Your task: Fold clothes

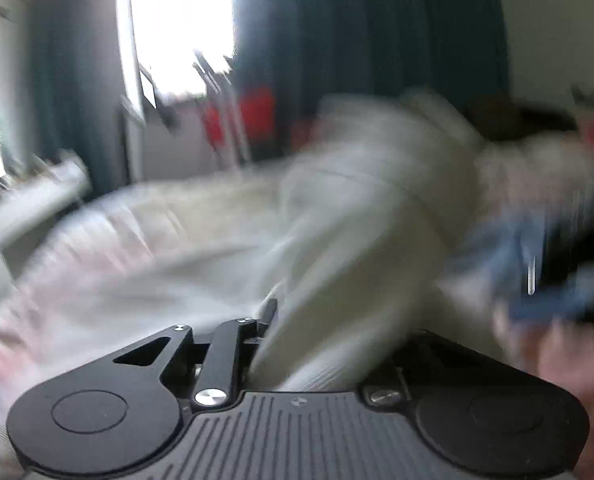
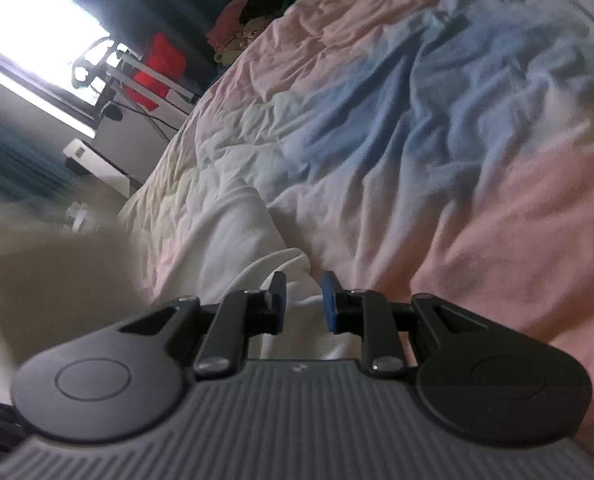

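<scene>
Both grippers: left (image 1: 297,320) grasps the white garment (image 1: 361,208); right (image 2: 304,300) slightly parted around it.

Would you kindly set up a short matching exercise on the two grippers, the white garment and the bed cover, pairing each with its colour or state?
Things:
1. left gripper
2. right gripper
3. white garment
4. bed cover

States:
A. wrinkled, in pink, blue and pale patches
B. jaws apart, with cloth between the blue pads
C. lies at the bed's edge and reaches in between the open jaws
D. largely covered by blurred pale cloth, so its grip cannot be judged

Pairs: 1-D, 2-B, 3-C, 4-A
</scene>
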